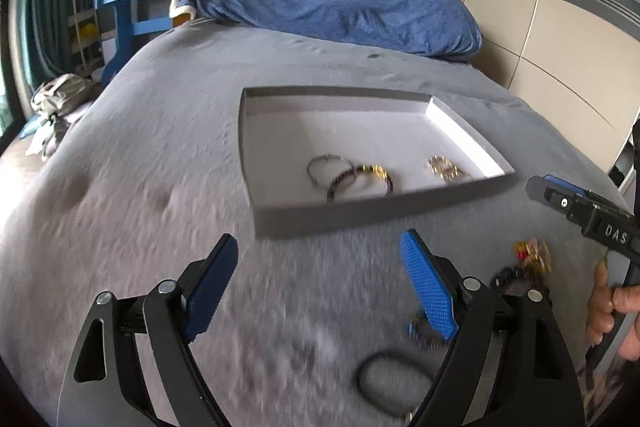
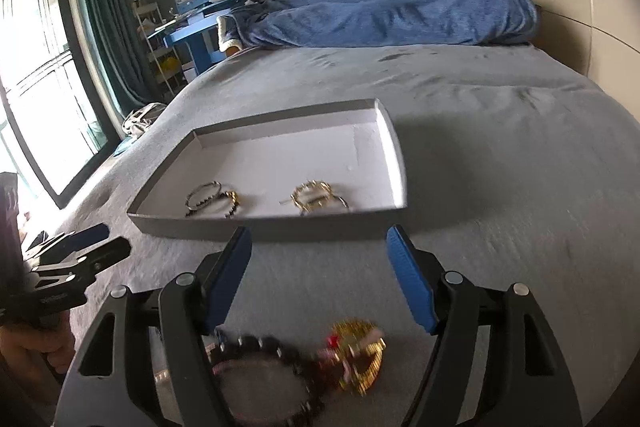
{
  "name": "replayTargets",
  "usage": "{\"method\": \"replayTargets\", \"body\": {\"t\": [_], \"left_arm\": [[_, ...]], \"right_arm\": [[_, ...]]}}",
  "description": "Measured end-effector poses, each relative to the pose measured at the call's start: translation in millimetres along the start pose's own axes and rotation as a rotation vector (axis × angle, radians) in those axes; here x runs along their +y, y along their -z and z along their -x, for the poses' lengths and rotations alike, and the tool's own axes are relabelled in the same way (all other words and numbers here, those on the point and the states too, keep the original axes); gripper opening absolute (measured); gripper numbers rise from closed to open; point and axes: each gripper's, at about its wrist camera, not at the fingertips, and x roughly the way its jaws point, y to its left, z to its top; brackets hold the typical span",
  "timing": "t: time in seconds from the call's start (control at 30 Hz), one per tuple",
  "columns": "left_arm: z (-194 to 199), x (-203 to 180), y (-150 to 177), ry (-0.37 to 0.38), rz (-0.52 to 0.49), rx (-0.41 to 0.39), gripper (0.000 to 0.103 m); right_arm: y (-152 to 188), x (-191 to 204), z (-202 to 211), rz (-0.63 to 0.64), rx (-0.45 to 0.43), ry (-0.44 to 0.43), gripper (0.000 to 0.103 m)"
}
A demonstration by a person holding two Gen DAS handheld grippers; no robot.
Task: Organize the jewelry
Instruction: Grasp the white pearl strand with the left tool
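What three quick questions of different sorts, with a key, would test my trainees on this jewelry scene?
1. True or false: the left tongs hold a bracelet.
2. Where does the dark beaded bracelet lie? A) in the tray B) on the bedspread C) on the pillow
3. Fill in: the gold bangles lie inside the grey ____.

Key: 1 false, both tongs are open with nothing between them; 2 B; 3 tray.

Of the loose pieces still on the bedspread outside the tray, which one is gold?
The gold ornament with a red accent, lying below the right gripper. The dark beaded bracelet beside it and the plain black loop near the left gripper are dark.
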Motion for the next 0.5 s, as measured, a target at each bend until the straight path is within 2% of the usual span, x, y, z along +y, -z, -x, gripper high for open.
{"method": "replayTargets", "body": {"t": [0.27, 0.5], "left_arm": [[15.7, -5.3, 36.9, 0.011, 0.007, 0.029, 0.083], [22.6, -5.7, 62.1, 0.01, 0.013, 0.052, 0.083]], "right_arm": [[25.9, -27.8, 25.4, -0.103, -0.018, 0.058, 0.071], [56.9, -45.4, 29.0, -0.179, 0.017, 0.095, 0.071]]}}
